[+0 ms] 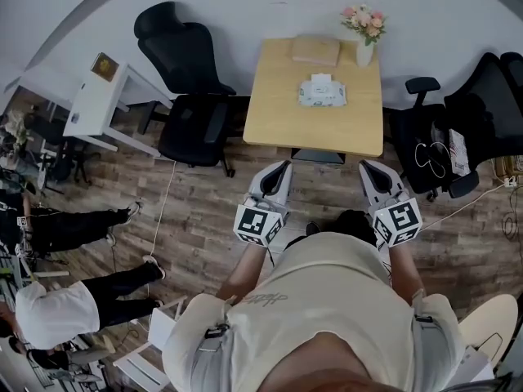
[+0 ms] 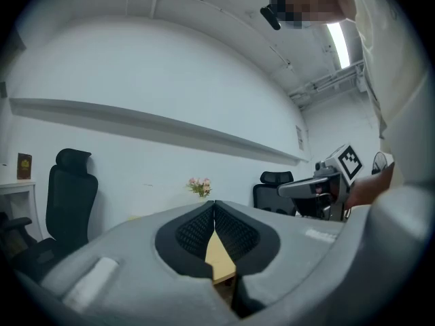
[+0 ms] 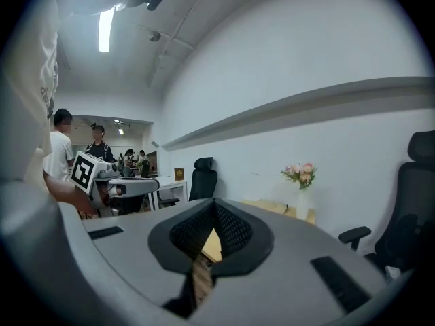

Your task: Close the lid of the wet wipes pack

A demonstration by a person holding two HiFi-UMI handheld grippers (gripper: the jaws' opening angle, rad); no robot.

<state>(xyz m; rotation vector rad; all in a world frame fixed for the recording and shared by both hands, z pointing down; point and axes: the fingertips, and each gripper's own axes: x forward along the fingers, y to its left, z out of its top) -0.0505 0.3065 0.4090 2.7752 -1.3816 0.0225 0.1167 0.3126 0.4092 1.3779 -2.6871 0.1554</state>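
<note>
Wet wipes pack [image 1: 321, 94]: upper centre, on the bench [image 1: 278, 109], lid up.
Left hand-held gripper [image 1: 284, 167]: jaws pressed together, empty, below the bench edge.
Right hand-held gripper [image 1: 365, 167]: likewise.

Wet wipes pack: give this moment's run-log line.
wet wipes pack: on table, untouched | left gripper: shut, empty | right gripper: shut, empty

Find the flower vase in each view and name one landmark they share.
Head view: flower vase upper right, on the far right corner of the table.
Left gripper view: vase small, near centre.
Right gripper view: vase right of centre.
Shared landmark: black high-backed chair, left of the vase everywhere.
</note>
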